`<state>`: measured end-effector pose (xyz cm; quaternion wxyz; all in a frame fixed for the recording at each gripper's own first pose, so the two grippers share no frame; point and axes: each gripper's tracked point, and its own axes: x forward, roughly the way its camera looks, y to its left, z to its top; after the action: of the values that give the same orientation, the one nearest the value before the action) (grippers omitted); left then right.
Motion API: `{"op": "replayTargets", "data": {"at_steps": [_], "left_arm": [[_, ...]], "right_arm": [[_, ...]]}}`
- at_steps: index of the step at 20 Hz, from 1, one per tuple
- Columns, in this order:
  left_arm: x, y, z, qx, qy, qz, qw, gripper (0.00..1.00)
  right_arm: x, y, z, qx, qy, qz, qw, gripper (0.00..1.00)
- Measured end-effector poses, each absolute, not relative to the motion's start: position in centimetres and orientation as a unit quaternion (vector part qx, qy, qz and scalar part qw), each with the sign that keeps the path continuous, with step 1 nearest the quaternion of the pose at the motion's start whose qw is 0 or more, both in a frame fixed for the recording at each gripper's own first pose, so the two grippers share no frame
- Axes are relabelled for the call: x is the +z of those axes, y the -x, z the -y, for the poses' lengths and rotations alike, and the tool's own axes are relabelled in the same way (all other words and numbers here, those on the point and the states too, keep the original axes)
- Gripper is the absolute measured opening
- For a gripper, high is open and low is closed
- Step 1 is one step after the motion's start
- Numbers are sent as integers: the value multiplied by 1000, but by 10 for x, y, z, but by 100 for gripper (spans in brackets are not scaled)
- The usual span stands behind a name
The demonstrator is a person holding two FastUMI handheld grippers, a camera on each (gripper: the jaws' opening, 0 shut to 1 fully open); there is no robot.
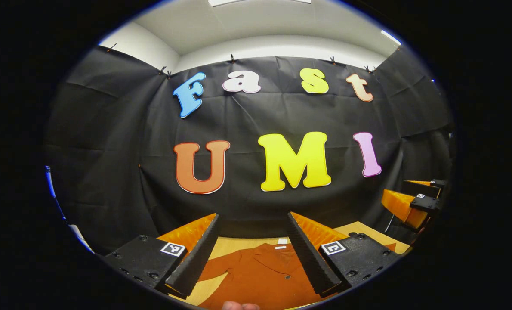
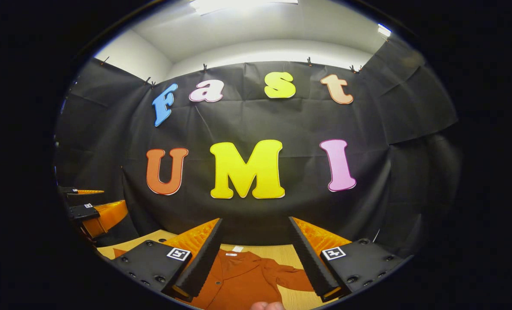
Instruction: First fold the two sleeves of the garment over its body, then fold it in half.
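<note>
We find the left hand-held gripper point(image 1: 252, 249) raised above the tabletop point(image 1: 234, 246), its fingers spread wide with nothing between them. Below and ahead of it lies the garment point(image 1: 262, 275), rust-orange, collar toward the far edge. The right hand-held gripper point(image 2: 254, 254) is likewise spread and holds nothing; in its view the garment point(image 2: 239, 280) lies flat beneath, one sleeve point(image 2: 292, 275) extending toward that gripper's right finger. In the left gripper view we see the right hand-held gripper point(image 1: 415, 200) off to the right, well apart.
</note>
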<state>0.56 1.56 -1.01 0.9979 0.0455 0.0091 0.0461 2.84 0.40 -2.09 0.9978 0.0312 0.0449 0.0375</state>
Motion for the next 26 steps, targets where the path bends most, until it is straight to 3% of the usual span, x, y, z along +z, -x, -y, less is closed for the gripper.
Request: {"op": "replayTargets", "data": {"at_steps": [5, 14, 20, 26], "left_arm": [[-39, -23, 40, -2, -22, -29, 999, 99], [-121, -39, 127, -70, -41, -151, 985, 99], [-173, -15, 154, -71, -44, -241, 967, 99], [-179, -17, 155, -67, -73, -268, 958, 99]], "right_arm": [[-62, -29, 53, 17, -26, -113, 993, 95], [-189, -24, 201, -31, -1, -242, 970, 95], [-324, -43, 288, -61, -13, -355, 933, 95], [-406, -62, 334, -99, -32, -423, 900, 95]]}}
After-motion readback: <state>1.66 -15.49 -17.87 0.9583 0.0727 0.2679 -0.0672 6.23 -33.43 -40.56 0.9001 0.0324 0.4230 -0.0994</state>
